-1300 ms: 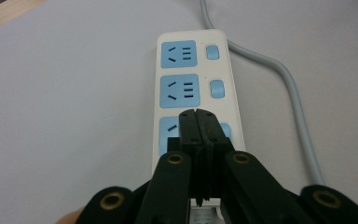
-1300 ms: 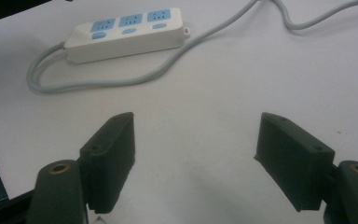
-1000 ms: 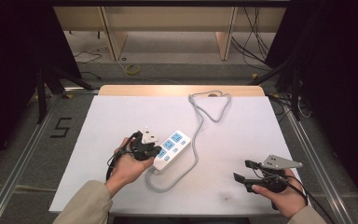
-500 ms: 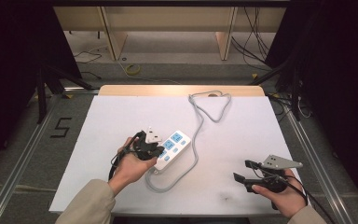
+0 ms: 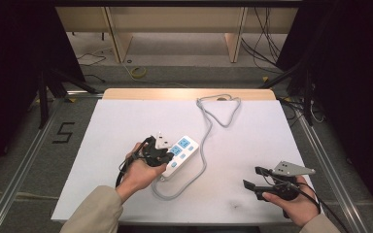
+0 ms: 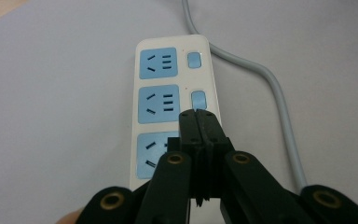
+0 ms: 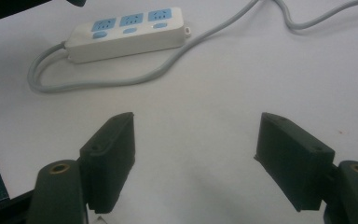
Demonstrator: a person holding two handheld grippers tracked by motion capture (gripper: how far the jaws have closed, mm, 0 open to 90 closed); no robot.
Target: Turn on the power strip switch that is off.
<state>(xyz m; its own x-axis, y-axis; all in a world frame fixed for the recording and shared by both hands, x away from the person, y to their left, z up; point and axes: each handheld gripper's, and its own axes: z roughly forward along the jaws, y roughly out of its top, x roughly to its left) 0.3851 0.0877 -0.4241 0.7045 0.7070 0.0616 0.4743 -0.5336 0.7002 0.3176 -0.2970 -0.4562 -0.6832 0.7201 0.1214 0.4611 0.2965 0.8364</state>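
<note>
Where the white bench (image 5: 111, 126) is seen from the high view, a power strip (image 5: 178, 153) is found lying flat near its middle, slightly toward the left, with its long axis set diagonally. Three blue sockets and three blue switches are carried on the strip's top face. A grey cord (image 5: 206, 145) is led from the strip's near end in a loop across the bench, then up to a tangle near the far wooden edge.

The left tool (image 5: 164, 156) is held over the strip's near half by a hand (image 5: 141, 172). In the left gripper view its jaws are shown pressed together with nothing between them, and their tips (image 6: 196, 122) are placed just below the middle switch (image 6: 198, 100), over the strip's face; whether they touch it cannot be told.

The right tool (image 5: 252, 178) is held low at the bench's near right corner, well apart from the strip. In the right gripper view its jaws are spread wide, with bare bench between them.
</note>
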